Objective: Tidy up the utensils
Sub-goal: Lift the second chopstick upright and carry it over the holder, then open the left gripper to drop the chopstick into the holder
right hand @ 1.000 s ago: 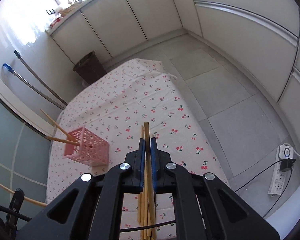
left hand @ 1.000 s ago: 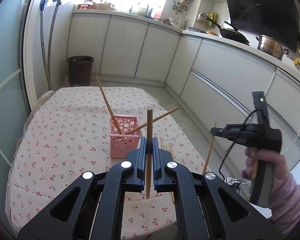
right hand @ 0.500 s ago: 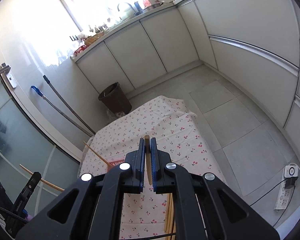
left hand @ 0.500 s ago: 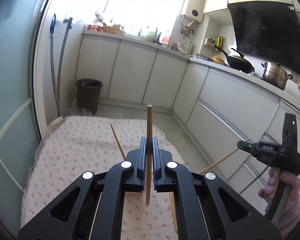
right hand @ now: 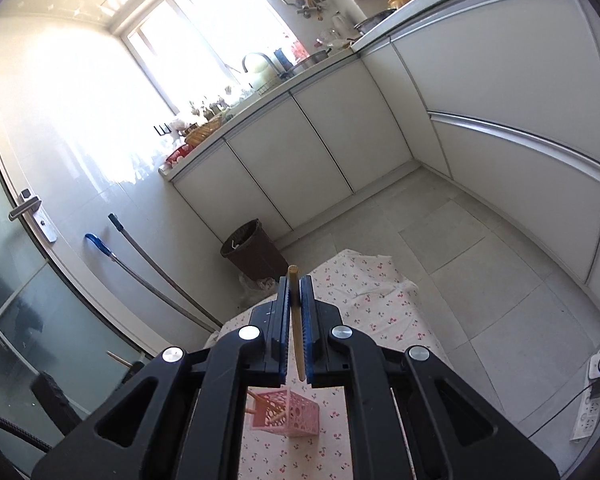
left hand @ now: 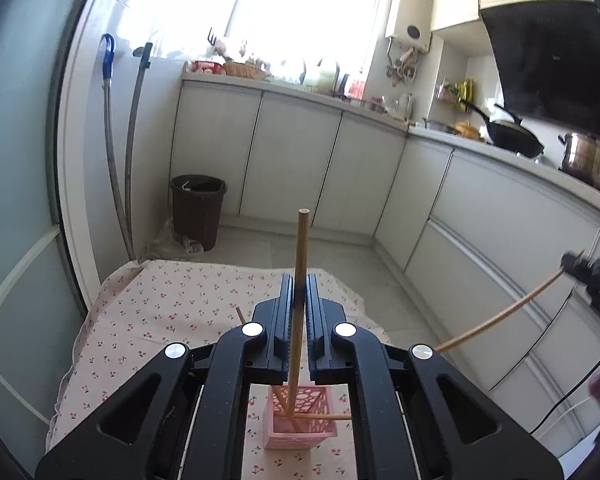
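Note:
My left gripper (left hand: 299,300) hangs above the pink basket (left hand: 300,428), which stands on the cherry-print tablecloth (left hand: 160,312). An upright wooden chopstick (left hand: 302,248) stands between its pads, its lower end down at the basket's mouth; the jaws are opening. Two more chopsticks lean in the basket. My right gripper (right hand: 296,292) is shut on another chopstick (right hand: 296,320), high over the table with the basket (right hand: 296,416) below it. In the left wrist view the right gripper (left hand: 592,272) shows at the right edge with its chopstick (left hand: 500,316) slanting down.
A brown bin (left hand: 198,210) stands on the floor past the table's far end, with two mop handles (left hand: 112,152) leaning by the glass door. White cabinets line the back and right. A power strip (right hand: 592,404) lies on the floor at right.
Both grippers have risen. The left one has carried its chopstick over the basket. The right one has lifted its chopstick off the pile on the cloth.

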Motion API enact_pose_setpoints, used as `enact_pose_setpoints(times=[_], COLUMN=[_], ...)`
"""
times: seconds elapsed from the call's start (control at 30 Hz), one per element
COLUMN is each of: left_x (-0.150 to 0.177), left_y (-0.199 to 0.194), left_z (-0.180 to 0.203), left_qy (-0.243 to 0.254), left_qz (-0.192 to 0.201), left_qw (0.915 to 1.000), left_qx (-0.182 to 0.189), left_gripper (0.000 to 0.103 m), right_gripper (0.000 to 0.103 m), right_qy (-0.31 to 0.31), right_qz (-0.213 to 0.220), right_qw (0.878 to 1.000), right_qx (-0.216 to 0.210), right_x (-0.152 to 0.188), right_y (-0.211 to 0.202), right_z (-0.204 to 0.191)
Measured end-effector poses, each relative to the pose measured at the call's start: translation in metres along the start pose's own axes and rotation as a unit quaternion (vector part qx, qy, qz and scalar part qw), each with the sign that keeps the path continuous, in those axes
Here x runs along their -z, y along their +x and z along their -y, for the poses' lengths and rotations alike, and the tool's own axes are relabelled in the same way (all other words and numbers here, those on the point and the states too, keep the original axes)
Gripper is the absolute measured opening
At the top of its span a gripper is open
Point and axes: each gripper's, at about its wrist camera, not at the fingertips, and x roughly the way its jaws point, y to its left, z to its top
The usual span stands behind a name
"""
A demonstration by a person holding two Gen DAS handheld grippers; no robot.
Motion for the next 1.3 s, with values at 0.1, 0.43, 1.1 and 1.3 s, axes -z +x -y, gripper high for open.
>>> enact_pose_setpoints(times=[0.1,0.43,1.1,1.3], left_x=[0.005,-0.018,0.008,0.026], left_y=[0.008,-0.037,-0.032,-0.033], left_z=[-0.015,-0.054,-0.025,-0.001], left_qy=[-0.034,-0.125,-0.063,-0.03], left_qz=[-0.023,0.022,-0.03,-0.048], left_qw=[0.9991,0.9919,0.9972,0.9978], left_qx=[-0.001,-0.002,0.029,0.035], left_gripper=[0.022,0.042,0.059,0.07], right_gripper=[0.005,0.006,0.058,0.07], right_qy=[0.003,-0.029,-0.123,-0.134], right_qz=[0.004,-0.033,-0.076,-0.087], right_qw=[1.0,0.999,0.989,0.986], right_qx=[-0.022,-0.025,0.003,0.051], right_x=[-0.006,0.019,0.076,0.086], right_y=[0.006,0.04,0.074,0.052], right_z=[-0.01,-0.05,-0.081,-0.052])
